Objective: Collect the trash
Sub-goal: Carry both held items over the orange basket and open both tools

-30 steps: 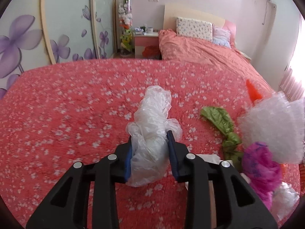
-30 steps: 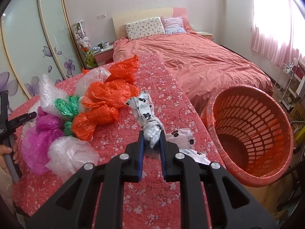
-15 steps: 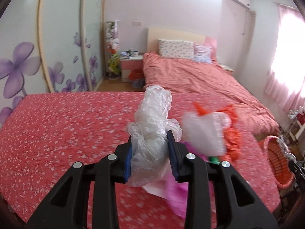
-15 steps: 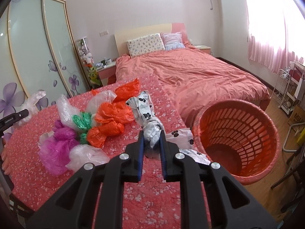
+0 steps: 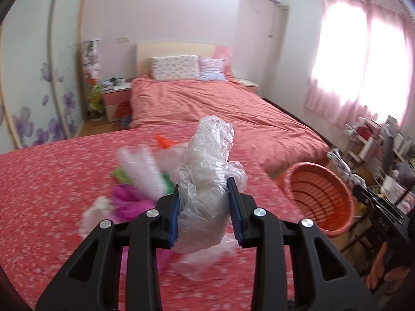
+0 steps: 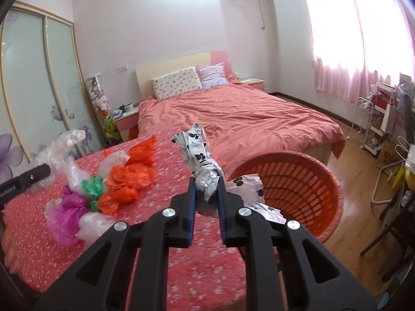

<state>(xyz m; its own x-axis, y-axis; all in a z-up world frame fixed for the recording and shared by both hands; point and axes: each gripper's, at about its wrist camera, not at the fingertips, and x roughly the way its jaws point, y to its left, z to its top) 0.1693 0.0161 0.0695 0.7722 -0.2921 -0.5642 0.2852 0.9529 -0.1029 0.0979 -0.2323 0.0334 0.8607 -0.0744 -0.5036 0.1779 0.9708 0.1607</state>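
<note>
My left gripper (image 5: 205,208) is shut on a crumpled clear plastic bag (image 5: 207,171) and holds it above the red flowered table cover (image 5: 52,181). My right gripper (image 6: 206,202) is shut on a white paw-print bag (image 6: 201,160), held up just left of the orange laundry basket (image 6: 293,189). The basket also shows in the left wrist view (image 5: 321,199), to the right of the left gripper. A pile of orange (image 6: 129,178), green (image 6: 92,185), magenta (image 6: 66,212) and clear bags lies on the cover.
More paw-print plastic (image 6: 249,184) lies at the cover's right edge by the basket. A bed with a salmon duvet (image 6: 233,114) stands behind. A wire rack and clutter (image 6: 376,124) stand at the right by the window. Wardrobe doors (image 6: 39,90) stand on the left.
Both grippers have risen and swung right with their bags. The basket has come into the left wrist view. The right gripper is now closer to the basket.
</note>
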